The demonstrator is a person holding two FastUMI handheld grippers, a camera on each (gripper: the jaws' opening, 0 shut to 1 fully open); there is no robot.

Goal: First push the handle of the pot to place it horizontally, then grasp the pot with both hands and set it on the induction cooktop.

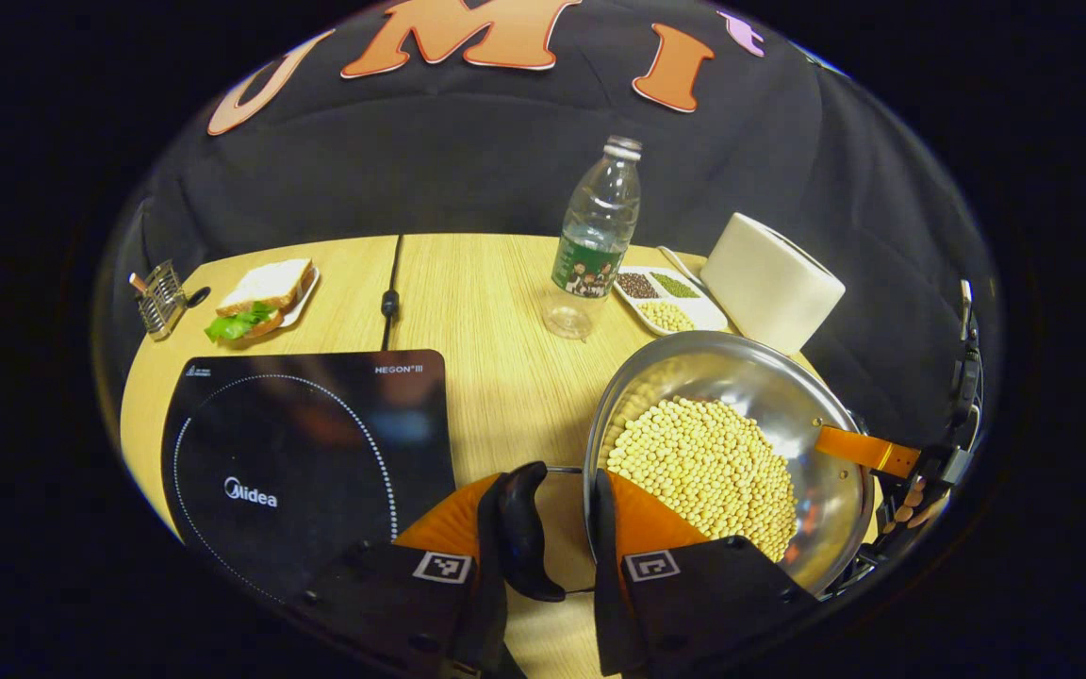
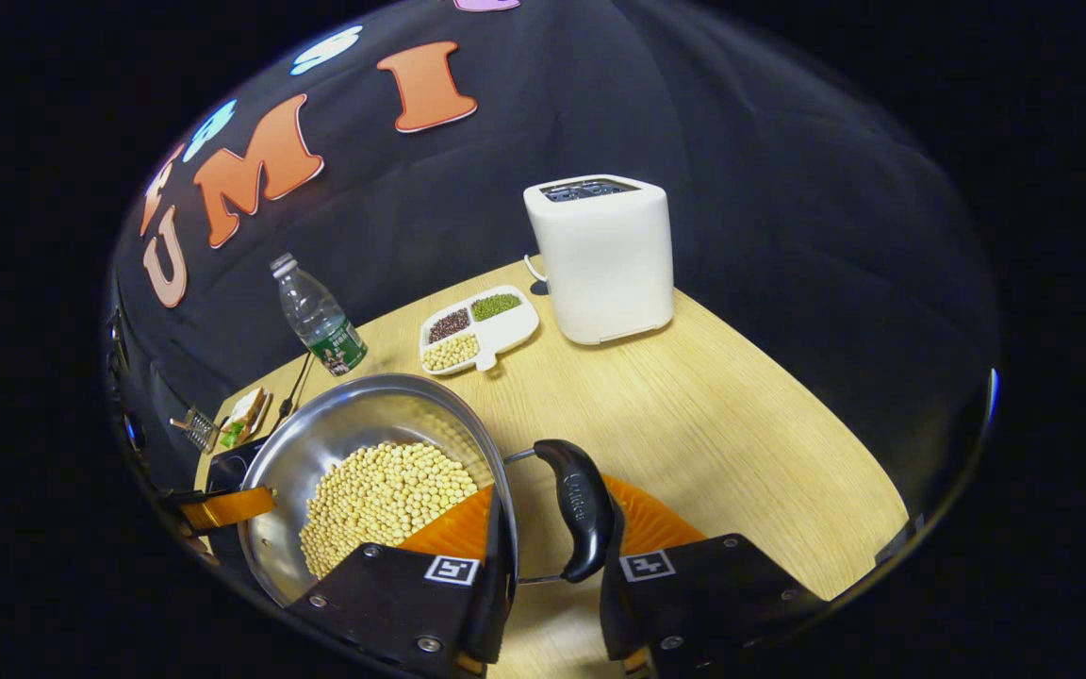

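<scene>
Round stainless steel pot [image 1: 741,415] filled with pale yellow soybeans [image 1: 708,471] sits on the light wood desk [image 1: 496,377], just right of the black glass induction cooktop [image 1: 307,462] in the left gripper view, apart from it, not on it. Left tool [image 1: 557,528]: fingers straddle the pot's black side handle [image 1: 524,533], one finger outside the handle, the other over the pot rim on the bean side; gaps visible on both sides, so spread apart, not clamped. Right tool [image 2: 552,552]: same setup on the opposite black side handle [image 2: 581,509], one finger inside the rim, one outside the handle; fingers apart, no firm pinch visible. The opposite tool shows at the pot's far rim in each view, e.g. right one at the edge of the left gripper view [image 1: 920,471]. Behind the pot toward the desk's far edge: clear plastic water bottle with green label [image 1: 597,240], white three-compartment tray of beans [image 1: 667,300], white toaster [image 2: 604,256] near the far right corner. Far left corner: sandwich with lettuce on a small white plate [image 1: 260,297], small metal wire holder [image 1: 161,300] beside it. Black power cord [image 1: 392,292] runs from the cooktop to the far edge.
</scene>
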